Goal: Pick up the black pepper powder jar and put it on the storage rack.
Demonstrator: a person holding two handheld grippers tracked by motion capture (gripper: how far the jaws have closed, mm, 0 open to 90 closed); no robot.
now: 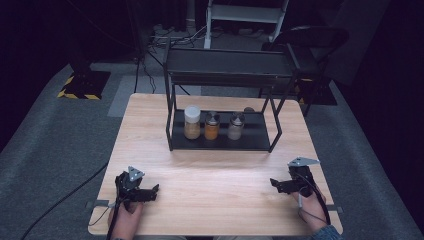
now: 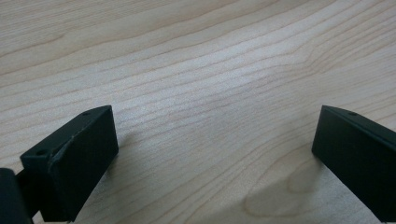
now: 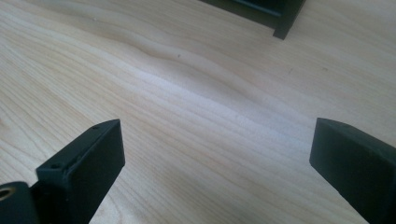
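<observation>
1. Three jars stand in a row on the lower shelf of a black wire rack (image 1: 172,127) at the centre of the high view: a white-lidded jar (image 1: 192,122) at left, an orange-filled jar (image 1: 212,125) in the middle, and a pale-filled jar (image 1: 235,125) at right, close together.
2. The left tool (image 1: 150,192) rests low at the lower left of the frame, its jaws spread wide over bare wood, pinching nothing.
3. The right tool (image 1: 276,183) sits at the lower right, jaws likewise spread and empty; its own view catches a foot of the rack (image 3: 284,29) at the upper edge.
4. Both tools lie well apart from the jars, with open tabletop (image 1: 220,175) between.
5. Likely hazards: the rack's upper shelf and side bars crowd any approach, so a tool coming in high or wide could strike the frame; the jars' close spacing means a spread jaw could knock a neighbour over.
</observation>
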